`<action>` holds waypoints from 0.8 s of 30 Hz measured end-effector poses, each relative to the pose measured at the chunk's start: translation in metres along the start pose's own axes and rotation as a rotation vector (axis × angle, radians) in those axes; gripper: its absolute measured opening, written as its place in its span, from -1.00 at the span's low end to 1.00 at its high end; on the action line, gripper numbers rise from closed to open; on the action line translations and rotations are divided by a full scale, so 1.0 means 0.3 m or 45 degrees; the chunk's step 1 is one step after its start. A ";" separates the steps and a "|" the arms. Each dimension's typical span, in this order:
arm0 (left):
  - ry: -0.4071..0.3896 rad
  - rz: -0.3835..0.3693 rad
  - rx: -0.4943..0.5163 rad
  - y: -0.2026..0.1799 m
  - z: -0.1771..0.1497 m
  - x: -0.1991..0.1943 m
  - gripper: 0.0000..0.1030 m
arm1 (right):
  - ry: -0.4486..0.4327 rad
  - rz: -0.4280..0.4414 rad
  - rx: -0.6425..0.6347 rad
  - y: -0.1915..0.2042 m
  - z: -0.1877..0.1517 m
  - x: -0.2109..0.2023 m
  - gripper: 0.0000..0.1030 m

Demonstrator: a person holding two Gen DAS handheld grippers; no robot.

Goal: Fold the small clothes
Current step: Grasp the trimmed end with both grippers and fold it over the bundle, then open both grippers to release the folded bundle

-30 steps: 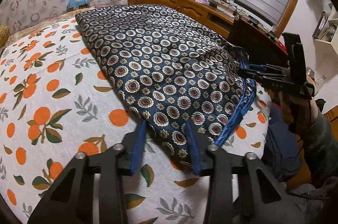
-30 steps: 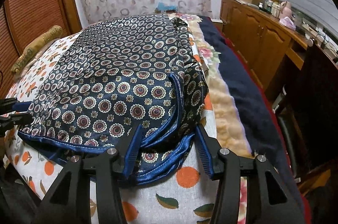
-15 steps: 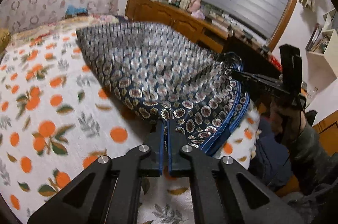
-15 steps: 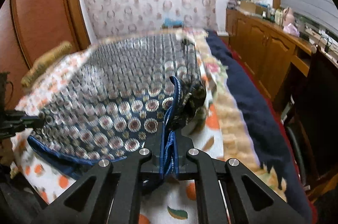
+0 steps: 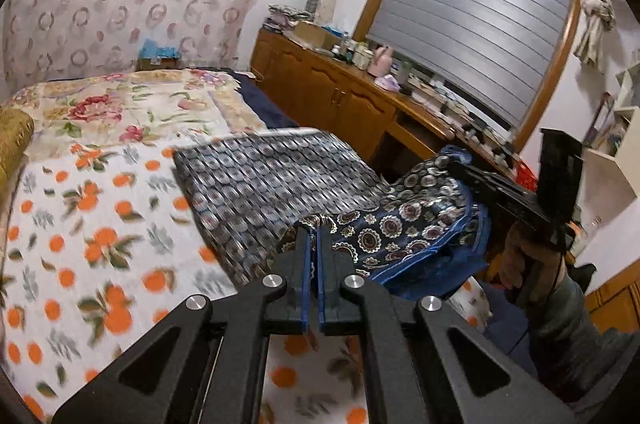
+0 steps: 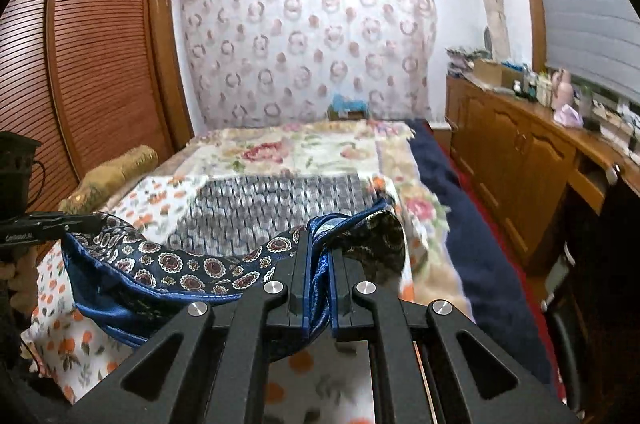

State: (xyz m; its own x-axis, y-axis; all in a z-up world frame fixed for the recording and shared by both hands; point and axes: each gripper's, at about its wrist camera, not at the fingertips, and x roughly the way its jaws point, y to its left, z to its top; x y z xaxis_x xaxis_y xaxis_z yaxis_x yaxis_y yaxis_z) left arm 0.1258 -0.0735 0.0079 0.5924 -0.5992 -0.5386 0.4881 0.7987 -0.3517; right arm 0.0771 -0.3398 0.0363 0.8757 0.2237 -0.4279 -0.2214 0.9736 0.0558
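Note:
A dark blue garment with round medallion print and blue satin trim [image 5: 272,180] lies partly on the orange-print bed sheet [image 5: 80,244]. Its near edge is lifted off the bed. My left gripper [image 5: 314,240] is shut on one near corner of the garment. My right gripper [image 6: 320,248] is shut on the other near corner, with blue trim bunched between the fingers. The right gripper also shows in the left wrist view [image 5: 460,170], and the left gripper in the right wrist view [image 6: 86,220]. The garment [image 6: 192,264] sags between the two grippers.
A floral quilt [image 5: 132,104] covers the far part of the bed, with a gold bolster [image 5: 12,144] at the left. A wooden cabinet [image 5: 340,100] with clutter runs along the right under the shuttered window. A wooden wardrobe [image 6: 100,64] stands at the left.
Both grippers closed on the garment's near corners, then lifted them up and away from the bed. The garment's near edge now hangs between them and less of it lies flat.

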 end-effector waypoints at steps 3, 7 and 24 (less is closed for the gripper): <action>-0.002 0.018 -0.010 0.039 0.052 0.025 -0.93 | -0.021 0.026 -0.034 -0.010 0.042 0.054 -0.88; -0.002 0.052 -0.020 0.088 0.114 0.076 -0.93 | -0.024 0.052 -0.043 -0.043 0.051 0.144 -0.88; 0.101 0.208 -0.080 0.288 0.231 0.321 -0.93 | 0.134 0.040 -0.116 -0.077 0.141 0.411 -0.88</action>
State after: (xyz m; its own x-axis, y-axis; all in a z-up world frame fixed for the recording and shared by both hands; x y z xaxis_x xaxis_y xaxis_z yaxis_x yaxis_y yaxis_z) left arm 0.2693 -0.0660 -0.0214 0.6071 -0.4571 -0.6501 0.3474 0.8884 -0.3002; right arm 0.2082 -0.3327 0.0204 0.8191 0.2432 -0.5195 -0.2901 0.9570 -0.0094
